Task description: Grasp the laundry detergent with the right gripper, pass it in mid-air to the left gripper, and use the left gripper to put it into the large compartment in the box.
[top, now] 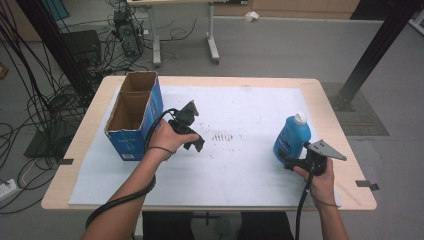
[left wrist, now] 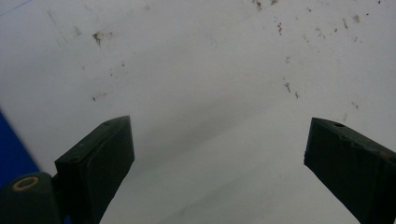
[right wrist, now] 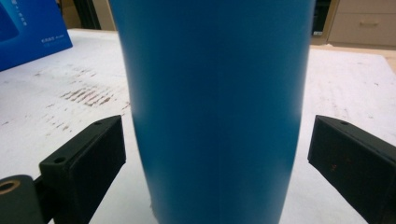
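A blue bottle [top: 291, 137] with a white cap stands upright on the white sheet at the table's right side. My right gripper [top: 291, 162] is at its near side, open, with the jaws on either side of the bottle's body [right wrist: 215, 112] and a gap on both sides. A tall open blue cardboard box [top: 134, 114] stands at the left. My left gripper [top: 195, 145] is just right of the box, pointing down at the sheet, open with nothing between its jaws [left wrist: 217, 154].
The white sheet [top: 240, 115] covers most of the wooden table and carries brown scuff marks [top: 222, 136] at its middle. Beyond the table are a desk's legs [top: 212, 47], cables and a black post [top: 375, 50] at the right.
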A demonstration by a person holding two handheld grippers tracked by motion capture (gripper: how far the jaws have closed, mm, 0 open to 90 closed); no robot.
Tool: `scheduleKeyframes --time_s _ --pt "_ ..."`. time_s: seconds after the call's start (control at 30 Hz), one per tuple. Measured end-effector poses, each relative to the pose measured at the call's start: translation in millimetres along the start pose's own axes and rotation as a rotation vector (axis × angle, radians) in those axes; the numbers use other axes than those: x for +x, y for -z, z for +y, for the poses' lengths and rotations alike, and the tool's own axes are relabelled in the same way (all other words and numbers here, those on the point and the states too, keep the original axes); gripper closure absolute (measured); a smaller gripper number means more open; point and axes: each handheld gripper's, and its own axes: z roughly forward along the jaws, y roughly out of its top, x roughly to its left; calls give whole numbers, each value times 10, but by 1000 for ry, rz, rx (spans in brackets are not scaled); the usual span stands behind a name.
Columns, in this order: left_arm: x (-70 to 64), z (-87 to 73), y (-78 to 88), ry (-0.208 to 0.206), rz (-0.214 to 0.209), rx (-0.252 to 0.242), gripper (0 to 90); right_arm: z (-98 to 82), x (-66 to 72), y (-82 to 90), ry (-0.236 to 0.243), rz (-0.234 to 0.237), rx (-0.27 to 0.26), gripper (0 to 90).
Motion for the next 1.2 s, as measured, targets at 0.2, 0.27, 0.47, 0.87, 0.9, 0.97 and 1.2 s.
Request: scheduleKeyframes --time_s 0.2,0.27,0.47,0.87,0.9,0.97,1.2 --pt "0 -4 -10 0 -11 3 88 14 6 -39 -5 -5 -16 39" --pt "4 -4 -11 -2 -13 6 87 19 9 -53 -3 -3 -21 40" --pt "4 -14 -16 -6 -13 11 88 33 13 -105 -3 -9 -26 40" --pt "9 -18 -38 -12 -9 23 88 50 13 -112 -4 -15 -41 40" --pt "9 -18 -38 -12 -9 23 88 50 13 -112 -4 -15 -41 40" --pt "7 -20 -38 -13 -9 24 88 50 11 -109 -6 -14 -42 39" --pt "0 -27 -38 -12 -8 22 88 49 15 -109 -5 -14 -42 39"
